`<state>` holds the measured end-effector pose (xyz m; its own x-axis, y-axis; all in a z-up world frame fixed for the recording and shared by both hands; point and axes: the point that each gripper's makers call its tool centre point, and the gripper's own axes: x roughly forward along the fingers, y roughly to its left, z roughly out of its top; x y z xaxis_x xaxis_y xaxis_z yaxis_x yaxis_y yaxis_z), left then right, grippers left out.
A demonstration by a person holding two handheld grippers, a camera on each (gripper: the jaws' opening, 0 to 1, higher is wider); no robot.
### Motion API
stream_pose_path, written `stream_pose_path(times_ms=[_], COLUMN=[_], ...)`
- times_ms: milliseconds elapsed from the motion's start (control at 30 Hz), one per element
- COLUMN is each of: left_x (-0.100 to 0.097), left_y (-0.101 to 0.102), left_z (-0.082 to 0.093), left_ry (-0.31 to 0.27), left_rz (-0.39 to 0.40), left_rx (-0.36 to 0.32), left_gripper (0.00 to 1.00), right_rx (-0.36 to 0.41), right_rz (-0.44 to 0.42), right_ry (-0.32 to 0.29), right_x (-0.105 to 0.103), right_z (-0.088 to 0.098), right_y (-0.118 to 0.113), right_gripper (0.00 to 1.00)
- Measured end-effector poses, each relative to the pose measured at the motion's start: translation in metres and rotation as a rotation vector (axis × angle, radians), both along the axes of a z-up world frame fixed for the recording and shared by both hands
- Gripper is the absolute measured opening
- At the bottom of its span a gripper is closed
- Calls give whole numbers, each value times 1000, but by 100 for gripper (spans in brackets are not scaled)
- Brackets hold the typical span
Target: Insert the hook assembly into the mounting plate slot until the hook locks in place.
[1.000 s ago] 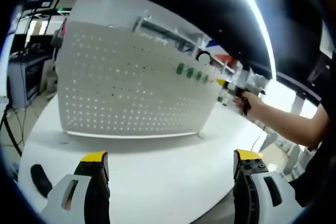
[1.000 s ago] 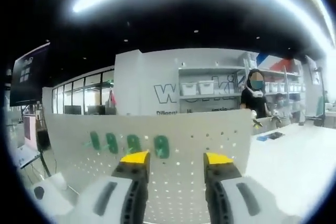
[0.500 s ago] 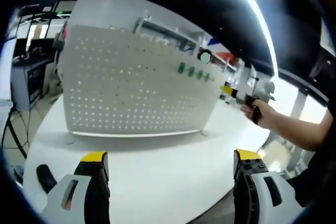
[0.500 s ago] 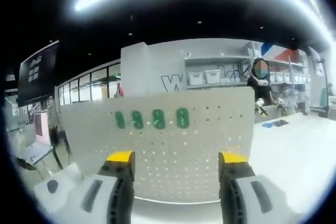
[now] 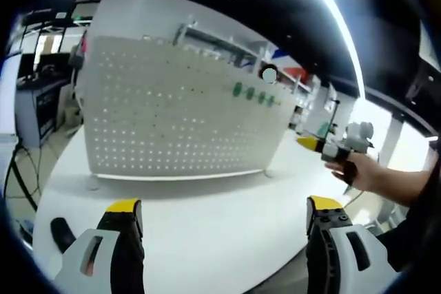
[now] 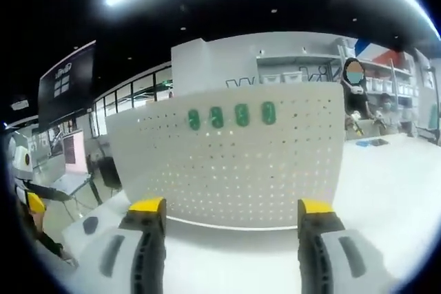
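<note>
On the back wall in the right gripper view, large dark lettering starts with a "W" (image 6: 238,82), but the white pegboard (image 6: 234,160) standing in front cuts off the rest, and smaller text beneath it cannot be read. A dark hanging screen (image 6: 67,84) at upper left carries small white marks too fine to make out. Four green hooks (image 6: 231,116) sit in a row along the pegboard's upper edge; in the left gripper view the same hooks (image 5: 253,94) appear as small green spots toward the board's upper right, their shape unclear. The board stands upright on a white table (image 5: 207,218). The left gripper (image 5: 224,211) has its yellow-tipped jaws spread wide with nothing between them, and the right gripper (image 6: 231,211) likewise stands apart and empty. At mid right of the left gripper view, a hand (image 5: 358,170) holds the right gripper (image 5: 324,146) off the board's right edge. A small dark object (image 5: 60,232) at lower left is partly cut off.
</note>
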<state>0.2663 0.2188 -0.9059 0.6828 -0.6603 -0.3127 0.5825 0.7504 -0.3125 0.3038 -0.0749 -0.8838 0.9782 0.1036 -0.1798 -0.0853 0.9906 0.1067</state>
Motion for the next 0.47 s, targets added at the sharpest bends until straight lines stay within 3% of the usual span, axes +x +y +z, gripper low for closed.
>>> stream_pose_path(times_ms=[467], left_x=[-5], left_y=[-2], left_z=[0], left_ry=[0], left_rz=[-12], left_rx=[7], left_gripper=[100], right_rx=[37], right_rz=[49], right_ry=[100], right_x=[-40], right_z=[-38], right_y=[29], right_gripper=[91])
